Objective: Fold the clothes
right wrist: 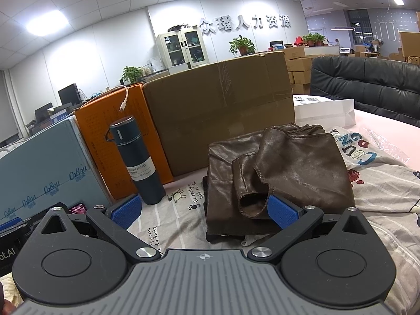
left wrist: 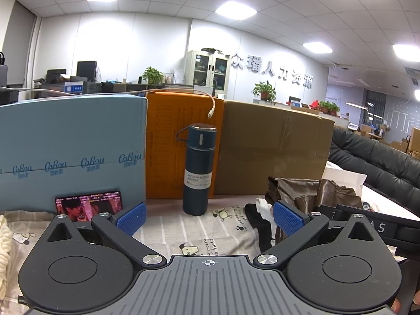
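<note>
Both grippers open; bottle & boxes behind brown garment.

Left gripper level, jaws spread wide, holding nothing, right gripper likewise wide apart, tilted slightly, empty

Looking forward from low over the printed sheet in both views, each between its own blue pads, toward the row of boxes and the office wall behind. Left wrist view sitting close to the dark blue bottle, centre of frame, with the brown garment at lower right. Right wrist view sitting nearer that garment, centre frame, bottle pushed to the left. Sharing the bottle, the orange box, the brown carton, the black sofa at the right edge
</note>
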